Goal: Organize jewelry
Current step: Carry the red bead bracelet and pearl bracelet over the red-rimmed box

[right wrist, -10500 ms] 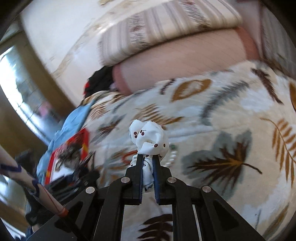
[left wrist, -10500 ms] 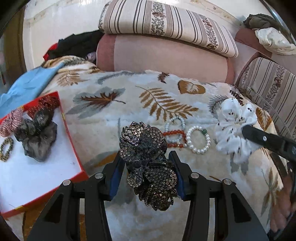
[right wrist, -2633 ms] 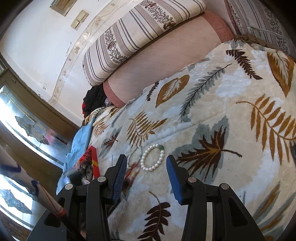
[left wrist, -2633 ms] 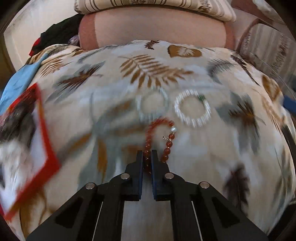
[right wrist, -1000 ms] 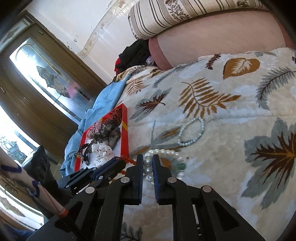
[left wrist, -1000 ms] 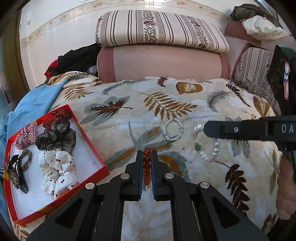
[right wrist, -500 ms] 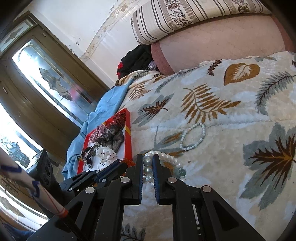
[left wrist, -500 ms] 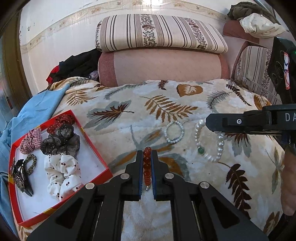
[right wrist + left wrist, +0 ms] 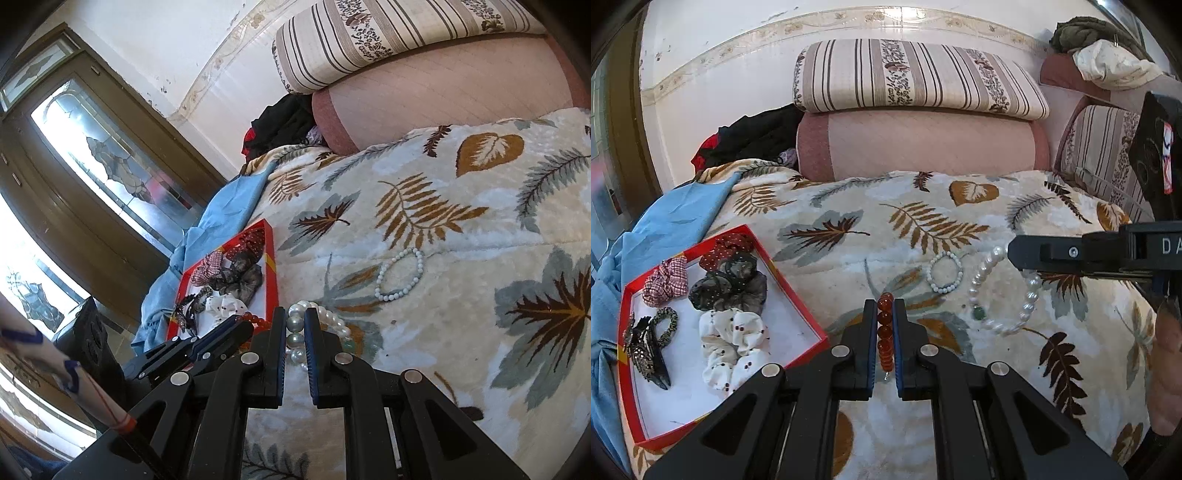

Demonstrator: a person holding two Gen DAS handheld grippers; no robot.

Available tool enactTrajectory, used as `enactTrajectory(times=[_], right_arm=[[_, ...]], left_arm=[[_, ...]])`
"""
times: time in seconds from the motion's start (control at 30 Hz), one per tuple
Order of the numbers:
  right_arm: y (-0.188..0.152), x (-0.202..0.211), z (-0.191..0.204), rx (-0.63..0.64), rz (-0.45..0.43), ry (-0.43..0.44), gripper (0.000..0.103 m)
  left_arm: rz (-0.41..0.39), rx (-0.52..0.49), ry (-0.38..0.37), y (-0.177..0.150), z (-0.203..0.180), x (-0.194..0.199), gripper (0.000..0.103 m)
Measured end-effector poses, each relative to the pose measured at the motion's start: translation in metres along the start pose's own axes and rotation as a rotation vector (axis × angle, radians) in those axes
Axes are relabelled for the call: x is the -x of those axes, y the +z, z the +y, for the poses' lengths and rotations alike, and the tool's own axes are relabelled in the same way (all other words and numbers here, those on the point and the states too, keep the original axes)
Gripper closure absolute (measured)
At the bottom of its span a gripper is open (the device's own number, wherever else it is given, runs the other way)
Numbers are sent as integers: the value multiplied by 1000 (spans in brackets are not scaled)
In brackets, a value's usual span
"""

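We see the left gripper (image 9: 885, 332) clamped on a red bead bracelet (image 9: 885, 334), the beads lined up in a column between the two pads and lifted clear of the leaf-print blanket (image 9: 849, 206). The right gripper (image 9: 295, 334) is closed on a pearl bracelet (image 9: 295, 325); in the left wrist view that pearl bracelet (image 9: 1004, 291) hangs as a loop from the right gripper's tip, with one green bead at its lower left, above the blanket. We can't tell from here whether its bottom brushes the fabric.

A third, small pale bead bracelet (image 9: 945, 272) lies flat on the blanket, just left of the hanging pearls and apart from both grippers; the right wrist view shows it (image 9: 400, 275) beyond the right gripper.

The red box (image 9: 798, 295) sits at the blanket's left edge, partly over a blue cloth (image 9: 676, 221). Inside it we see:
- a white dotted scrunchie (image 9: 733, 341) near the front
- a dark sheer scrunchie (image 9: 729, 286) behind it
- a red dotted scrunchie (image 9: 726, 246) at the back
- a pink checked scrunchie (image 9: 665, 282) on the left
- a small patterned hair tie (image 9: 666, 325)
- a dark rhinestone hair clip (image 9: 646, 347) by the left wall

Striped cushion (image 9: 916, 75) stacked on a pink bolster (image 9: 923, 142) behind the blanket.

In the right wrist view the left gripper (image 9: 221, 339) is just left of the right one, red beads showing at its tip.
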State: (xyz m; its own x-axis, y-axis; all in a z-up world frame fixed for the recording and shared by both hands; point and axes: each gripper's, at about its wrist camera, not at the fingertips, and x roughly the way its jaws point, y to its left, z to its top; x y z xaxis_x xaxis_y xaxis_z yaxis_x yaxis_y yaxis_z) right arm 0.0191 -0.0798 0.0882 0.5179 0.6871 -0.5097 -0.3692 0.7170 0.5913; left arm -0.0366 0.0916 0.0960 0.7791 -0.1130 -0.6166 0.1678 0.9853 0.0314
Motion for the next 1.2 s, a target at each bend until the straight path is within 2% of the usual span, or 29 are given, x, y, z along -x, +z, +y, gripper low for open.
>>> enactTrajectory(times=[0.33, 0.53, 0.83, 1.2], right_arm=[[-5, -7, 22, -27, -14, 19, 92], [-1, -21, 54, 2, -6, 33, 92], [2, -57, 111, 85, 40, 57, 92], [0, -121, 160, 125, 122, 94, 92]], left_arm=[[-39, 65, 16, 3, 30, 20, 96], [-71, 123, 39, 4, 60, 35, 96], [-102, 233, 119, -1, 122, 52, 96], [-59, 387, 219, -18, 194, 48, 96]])
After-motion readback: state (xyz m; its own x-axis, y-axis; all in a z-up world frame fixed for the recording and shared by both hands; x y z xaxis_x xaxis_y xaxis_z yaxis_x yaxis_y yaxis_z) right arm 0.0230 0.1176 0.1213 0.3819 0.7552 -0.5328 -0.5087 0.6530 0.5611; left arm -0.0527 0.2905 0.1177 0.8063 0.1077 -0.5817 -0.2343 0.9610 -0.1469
